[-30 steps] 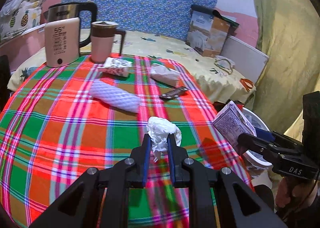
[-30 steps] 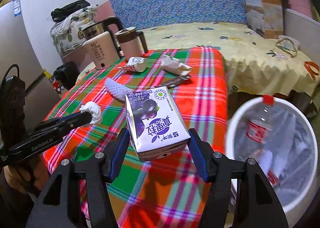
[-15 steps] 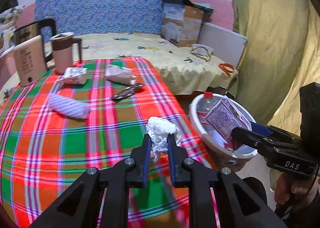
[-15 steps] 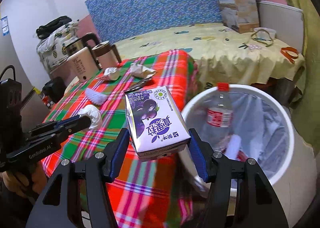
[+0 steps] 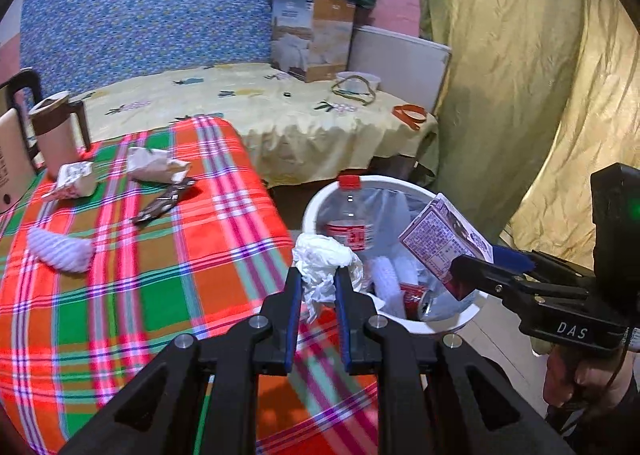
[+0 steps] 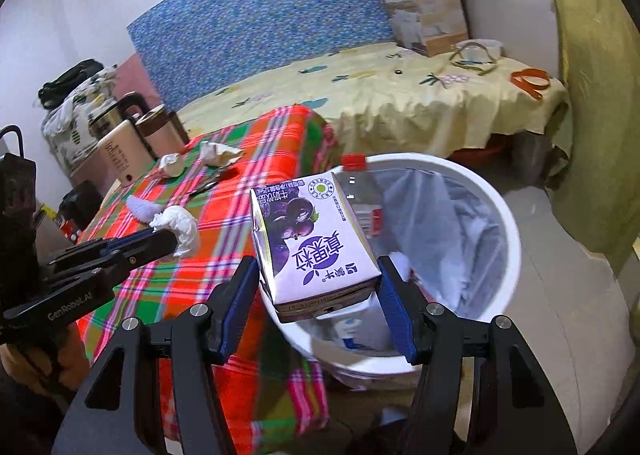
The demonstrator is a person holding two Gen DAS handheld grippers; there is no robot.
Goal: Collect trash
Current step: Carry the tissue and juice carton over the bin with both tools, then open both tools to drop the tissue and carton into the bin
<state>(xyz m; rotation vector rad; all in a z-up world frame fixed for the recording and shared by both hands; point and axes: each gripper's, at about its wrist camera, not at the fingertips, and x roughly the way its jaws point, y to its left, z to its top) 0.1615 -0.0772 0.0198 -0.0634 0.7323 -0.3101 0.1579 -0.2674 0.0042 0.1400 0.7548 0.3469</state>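
My left gripper is shut on a crumpled white tissue and holds it over the table's right edge, next to the white trash bin. My right gripper is shut on a purple milk carton, held above the near rim of the bin. The carton also shows over the bin in the left wrist view. The bin holds a plastic bottle, a can and wrappers. The tissue shows at the left in the right wrist view.
On the plaid tablecloth lie a white foam sleeve, a dark wrapper, crumpled paper and a small carton. A mug and kettle stand at the far left. A bed and a yellow curtain lie beyond.
Both grippers have swung right toward the bin. The carton now hangs over the bin's rim, and the tissue has come to the table's right edge. Both grips are unchanged.
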